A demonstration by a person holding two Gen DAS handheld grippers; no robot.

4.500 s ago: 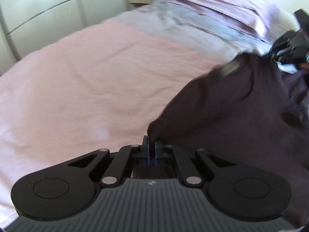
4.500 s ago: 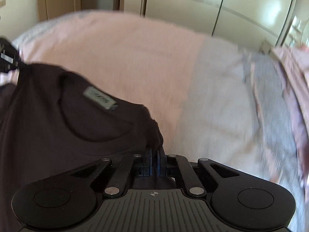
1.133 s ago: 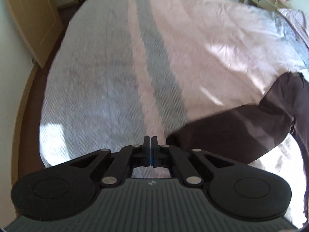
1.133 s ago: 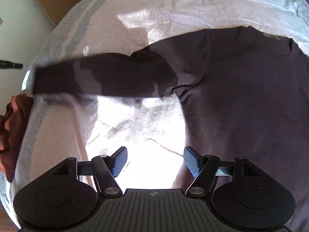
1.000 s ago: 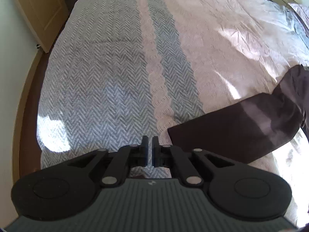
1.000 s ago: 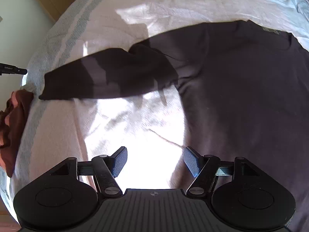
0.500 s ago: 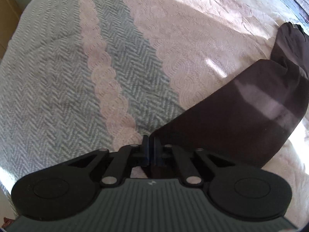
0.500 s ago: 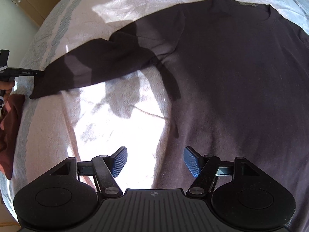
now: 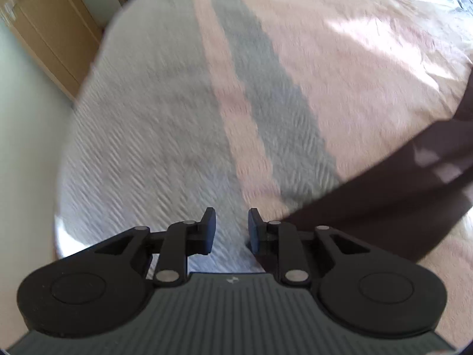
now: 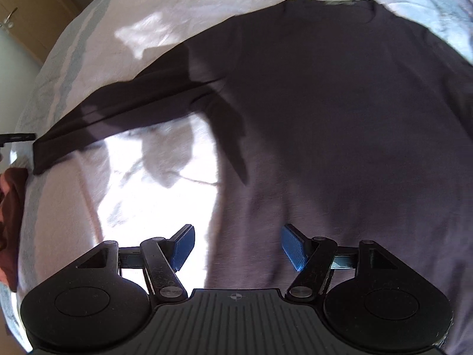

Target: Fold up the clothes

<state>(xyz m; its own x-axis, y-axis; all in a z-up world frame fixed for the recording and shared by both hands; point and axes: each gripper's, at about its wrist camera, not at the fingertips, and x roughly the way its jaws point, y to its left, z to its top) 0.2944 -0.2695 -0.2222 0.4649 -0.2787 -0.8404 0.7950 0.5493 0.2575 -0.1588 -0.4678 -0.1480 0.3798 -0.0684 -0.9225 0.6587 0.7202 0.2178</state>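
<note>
The dark long-sleeved shirt lies spread flat on the bed, its body under the right tool and 1 sleeve stretched out toward the bed's edge, where the left tool hangs over the cuff end. The left tool's jaws have just been opening and now stand a little apart with only bedspread between them; the sleeve's end lies just beside the right-hand jaw, no longer pinched. The right tool's jaws stand wide apart above the shirt's side edge, holding nothing. The main risk, as I judge it, is the sleeve: it is laid at a slant, not square to the body, with a crease near the armpit, so a fold made from here could trap that wrinkle or come out skewed. The right tool straddles the shirt's edge and bare bedspread, so closing there could pinch the cover along with the cloth. A reddish-brown garment sits at the bed's edge near the cuff and could get dragged in.
</note>
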